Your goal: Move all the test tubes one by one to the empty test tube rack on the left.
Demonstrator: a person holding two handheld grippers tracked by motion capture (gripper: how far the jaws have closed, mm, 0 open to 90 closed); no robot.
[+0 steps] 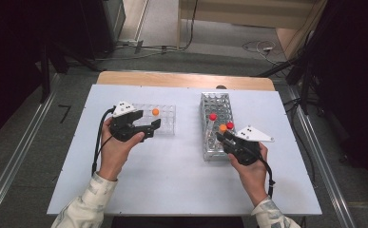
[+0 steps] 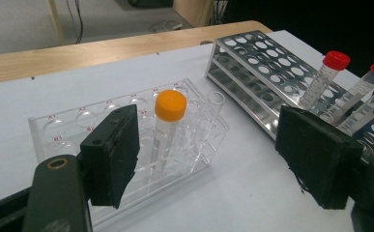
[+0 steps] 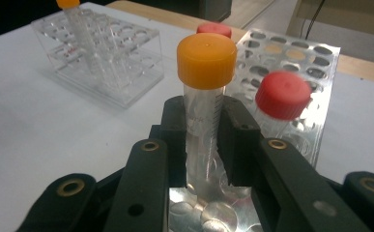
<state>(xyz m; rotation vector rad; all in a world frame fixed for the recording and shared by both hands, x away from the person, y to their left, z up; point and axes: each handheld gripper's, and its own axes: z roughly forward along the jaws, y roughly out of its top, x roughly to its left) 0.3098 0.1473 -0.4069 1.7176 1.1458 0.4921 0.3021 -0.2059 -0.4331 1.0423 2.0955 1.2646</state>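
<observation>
The right hand-held gripper [image 3: 205,140] is clamped on the clear body of an orange-capped tube [image 3: 206,96], its pads pressing just below the cap so the lid stays free and the tube stays upright. That tube stands in the metal rack [image 1: 216,124], at the near end, with its lower part still down in a hole; a grip this high would let it be drawn straight up without fouling the neighbouring holes. Two red-capped tubes [image 1: 213,117] lean in the same rack just beside it. Well apart to the left, the clear plastic rack [image 2: 126,145] holds another orange-capped tube [image 2: 167,126]. The left hand-held gripper [image 1: 143,128] rests at that rack with its jaws apart, holding nothing, probably to steady it. Both racks sit on the white desk [image 1: 172,171].
</observation>
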